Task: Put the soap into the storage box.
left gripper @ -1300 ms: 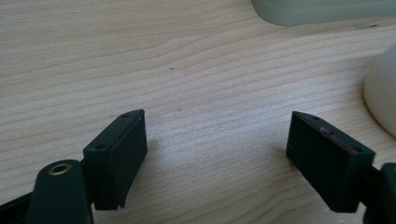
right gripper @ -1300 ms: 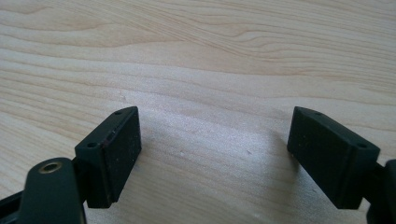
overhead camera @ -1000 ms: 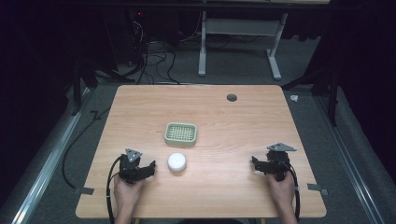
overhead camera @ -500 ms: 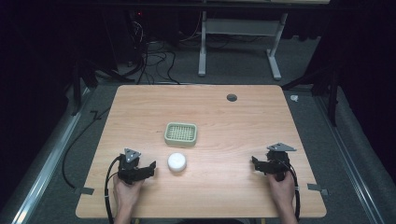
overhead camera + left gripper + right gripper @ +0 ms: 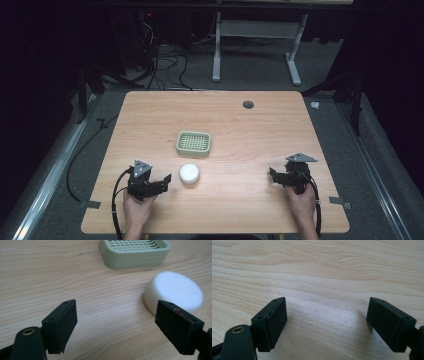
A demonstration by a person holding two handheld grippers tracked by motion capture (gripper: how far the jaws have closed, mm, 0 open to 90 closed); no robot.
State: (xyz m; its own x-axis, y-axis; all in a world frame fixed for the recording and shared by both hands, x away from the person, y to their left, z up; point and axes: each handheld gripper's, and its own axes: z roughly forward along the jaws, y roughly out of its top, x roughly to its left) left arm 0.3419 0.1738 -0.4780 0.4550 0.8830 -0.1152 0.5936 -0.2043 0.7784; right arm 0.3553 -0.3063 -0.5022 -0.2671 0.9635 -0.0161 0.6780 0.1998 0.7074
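Note:
A round white soap bar point(image 5: 189, 173) lies on the wooden table point(image 5: 250, 130), just in front of a pale green slotted soap dish point(image 5: 193, 143). My left gripper point(image 5: 161, 183) rests at the table's front left, open, a short way left of the soap. In the left gripper view the soap point(image 5: 173, 292) sits beyond the right jaw and the dish point(image 5: 135, 252) lies farther off. My right gripper point(image 5: 274, 176) is open at the front right, over bare wood point(image 5: 324, 277), with nothing between its jaws.
A small dark hole point(image 5: 248, 104) marks the table's far right part. Behind the table are a white metal frame point(image 5: 255, 50) and loose cables point(image 5: 165, 65) on the floor. Bits of tape point(image 5: 340, 202) stick at the front corners.

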